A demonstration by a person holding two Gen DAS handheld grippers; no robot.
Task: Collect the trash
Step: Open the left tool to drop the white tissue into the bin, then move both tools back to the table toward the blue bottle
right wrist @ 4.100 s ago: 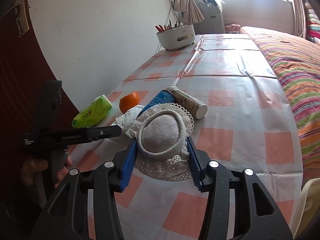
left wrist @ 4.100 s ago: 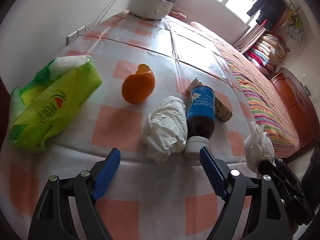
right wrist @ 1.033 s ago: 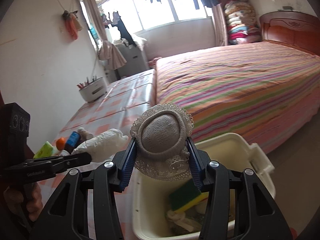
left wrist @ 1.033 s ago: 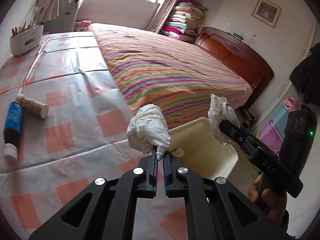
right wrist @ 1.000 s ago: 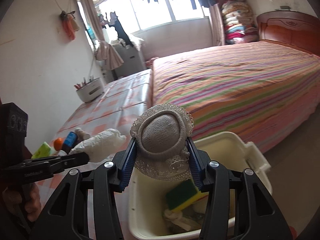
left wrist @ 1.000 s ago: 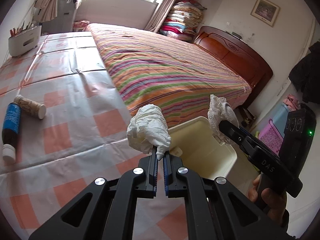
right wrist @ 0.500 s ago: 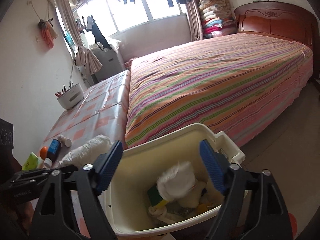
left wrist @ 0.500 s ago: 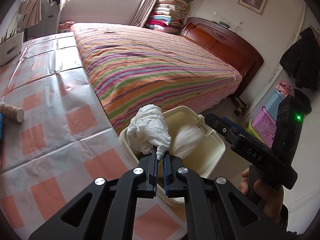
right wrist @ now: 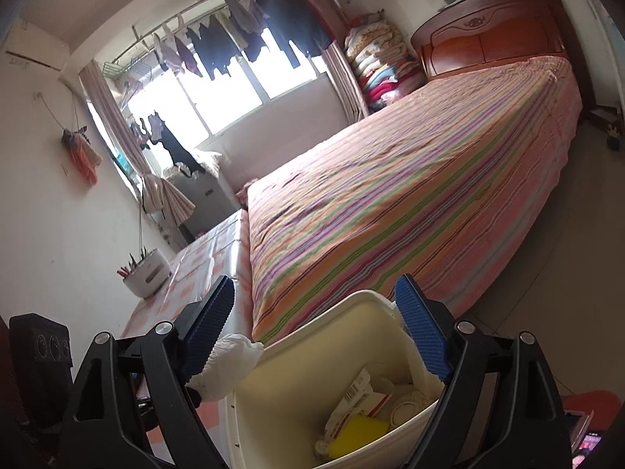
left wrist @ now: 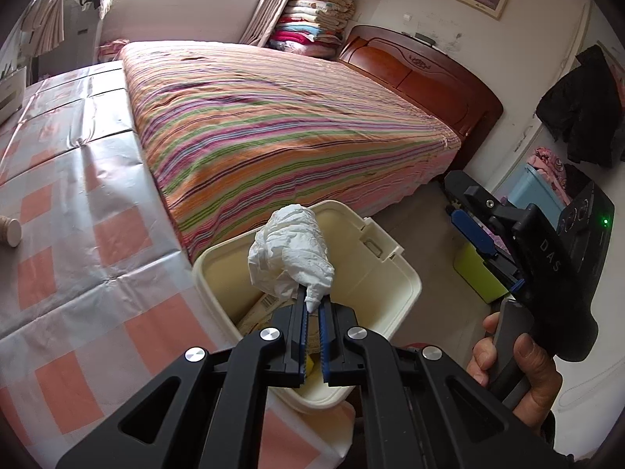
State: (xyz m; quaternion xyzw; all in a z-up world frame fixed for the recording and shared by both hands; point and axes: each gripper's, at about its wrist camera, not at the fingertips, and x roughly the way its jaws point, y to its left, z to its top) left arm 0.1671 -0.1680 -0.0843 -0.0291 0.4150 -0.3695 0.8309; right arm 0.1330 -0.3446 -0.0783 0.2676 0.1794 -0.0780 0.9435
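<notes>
Left wrist view: the left gripper (left wrist: 312, 314) has its jaws pressed together on the lower tail of a crumpled white tissue wad (left wrist: 291, 258), which stands up and away from the jaws, directly over the near-left part of the open cream plastic trash bin (left wrist: 406, 273). Judged, release alone should drop it inside. The right gripper (right wrist: 316, 322) hangs above the same bin (right wrist: 273, 394), jaws spread and holding nothing; the left is the nearer to the wad. The bin stands on the floor between the checked pink-and-white surface (left wrist: 78, 273) and the striped bed (left wrist: 273, 117). Bin contents are largely hidden in the left view; the right view shows a yellow sponge (right wrist: 357, 434) and paper packaging (right wrist: 357, 398), the rest indistinct.
</notes>
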